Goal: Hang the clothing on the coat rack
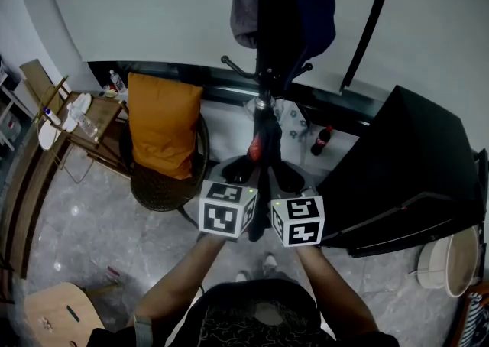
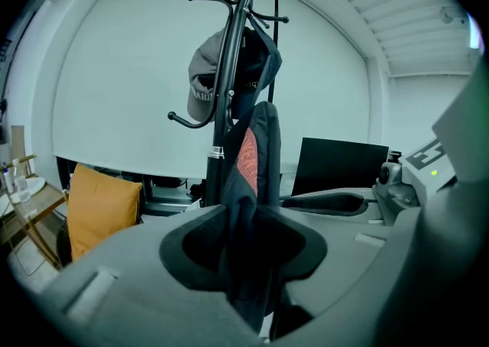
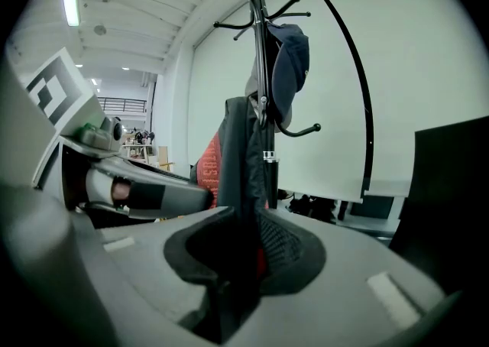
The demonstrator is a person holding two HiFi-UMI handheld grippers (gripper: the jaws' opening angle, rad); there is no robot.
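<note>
The dark garment [image 2: 256, 154] with its red lining hangs in a narrow fold, pinched from both sides. The left claw [image 2: 246, 242] is clamped tight on it and so is the right claw [image 3: 243, 250], with cloth filling both pairs of jaws. The two claws sit side by side, and the garment rises up from between them. Just beyond the claws stands the black coat rack [image 1: 267, 47], its pole right behind the cloth. Higher up, above the claws, a grey cap [image 2: 200, 82] and a dark blue cap [image 3: 292, 59] hang on it. Off to the left claw's side an orange cushion [image 1: 162, 124] leans in a chair [image 1: 157, 189]. On the right claw's side is a black panel [image 1: 405, 162].
</note>
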